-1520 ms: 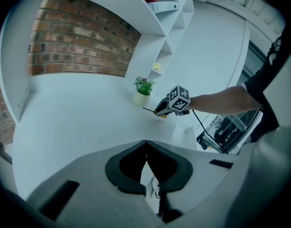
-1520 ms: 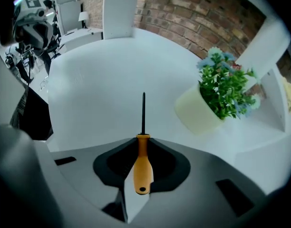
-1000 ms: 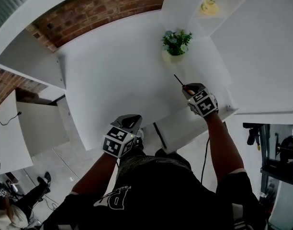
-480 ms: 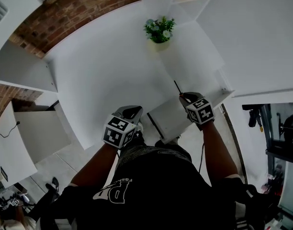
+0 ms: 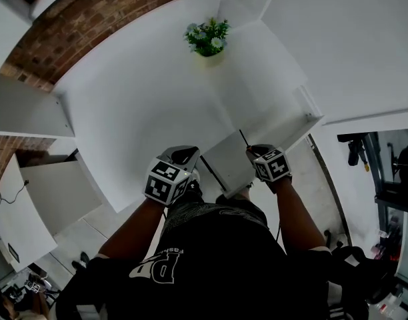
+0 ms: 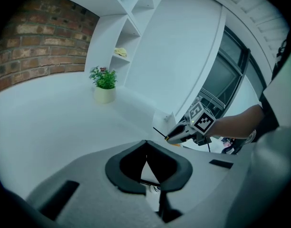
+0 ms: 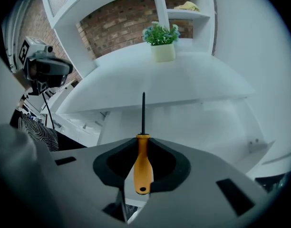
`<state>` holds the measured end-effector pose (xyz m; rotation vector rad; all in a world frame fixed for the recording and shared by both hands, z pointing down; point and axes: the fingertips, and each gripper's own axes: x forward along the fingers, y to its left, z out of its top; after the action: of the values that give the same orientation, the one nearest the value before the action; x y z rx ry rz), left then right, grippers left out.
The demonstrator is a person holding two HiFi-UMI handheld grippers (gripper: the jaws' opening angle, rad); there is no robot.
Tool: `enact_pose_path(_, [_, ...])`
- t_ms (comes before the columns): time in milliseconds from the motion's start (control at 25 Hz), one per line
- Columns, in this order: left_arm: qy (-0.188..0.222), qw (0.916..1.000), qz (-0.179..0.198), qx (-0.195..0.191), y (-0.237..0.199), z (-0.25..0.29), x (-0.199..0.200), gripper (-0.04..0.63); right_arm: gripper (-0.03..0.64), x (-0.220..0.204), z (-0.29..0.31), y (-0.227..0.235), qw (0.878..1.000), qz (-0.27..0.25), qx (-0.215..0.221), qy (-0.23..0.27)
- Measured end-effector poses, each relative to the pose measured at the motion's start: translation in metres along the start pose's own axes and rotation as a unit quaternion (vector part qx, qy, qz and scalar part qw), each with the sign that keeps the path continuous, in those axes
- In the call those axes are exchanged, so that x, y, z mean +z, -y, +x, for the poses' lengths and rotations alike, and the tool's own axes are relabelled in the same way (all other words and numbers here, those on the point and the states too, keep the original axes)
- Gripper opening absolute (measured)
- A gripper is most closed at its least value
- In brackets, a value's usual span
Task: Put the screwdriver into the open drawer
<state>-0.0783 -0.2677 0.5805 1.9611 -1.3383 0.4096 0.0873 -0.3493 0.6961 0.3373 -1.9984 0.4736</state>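
The left gripper [image 5: 181,155] has its jaws drawn together with nothing between them. It hangs off the front edge of the desk [image 5: 144,105], to the left of the drawer [image 5: 227,162].

To its right, the right gripper [image 7: 143,139] is closed on the screwdriver [image 7: 142,151]. The pads squeeze the orange handle about halfway along. The rounded butt pokes out behind them, and the thin dark shaft runs straight ahead past the fingertips.

The screwdriver looks light and stiff, and not at all fragile. Its handle is probably smooth hard plastic, so I'd expect it to twist or slide in a loose pinch. The thick handle is the right place to grip it; the shaft is too thin for the pads.

The open drawer lies just ahead of and below the right gripper, and the shaft is tilted down over its white floor. A potted plant [image 5: 207,39] stands well beyond it on the desk.
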Motion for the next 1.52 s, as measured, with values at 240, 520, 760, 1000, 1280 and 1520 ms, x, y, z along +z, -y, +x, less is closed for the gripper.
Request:
enact_pose_path(240, [-0.012,0.9999,-0.005,0.004,0.001,0.004,-0.004,0.017,0.074,-0.025,0.023,0.008,0.998,0.020,0.007,-0.051])
enact_pose_path(520, [-0.019,0.9992,-0.024,0.024,-0.009,0.002,-0.013,0.017,0.074,-0.029,0.064,0.017,0.994,0.013,0.014,-0.111])
enact_pose_path(760, [-0.017,0.9976,-0.050,0.045,-0.018,-0.006,-0.022,0.017,0.074,-0.031,0.095,0.021,0.991,0.001,0.012,-0.137])
enact_pose_path(1000, [-0.016,0.9959,-0.068,0.058,-0.024,-0.012,-0.033,0.017,0.074,-0.038,0.120,0.026,0.988,-0.005,0.007,-0.152])
enact_pose_path(1280, [-0.015,0.9946,-0.077,0.067,-0.031,-0.019,-0.040,0.017,0.077,-0.041,0.129,0.027,0.988,-0.005,0.009,-0.154])
enact_pose_path(1520, [-0.008,0.9952,-0.073,0.064,-0.030,-0.026,-0.041,0.017,0.087,-0.039,0.123,0.028,0.988,-0.015,-0.007,-0.153])
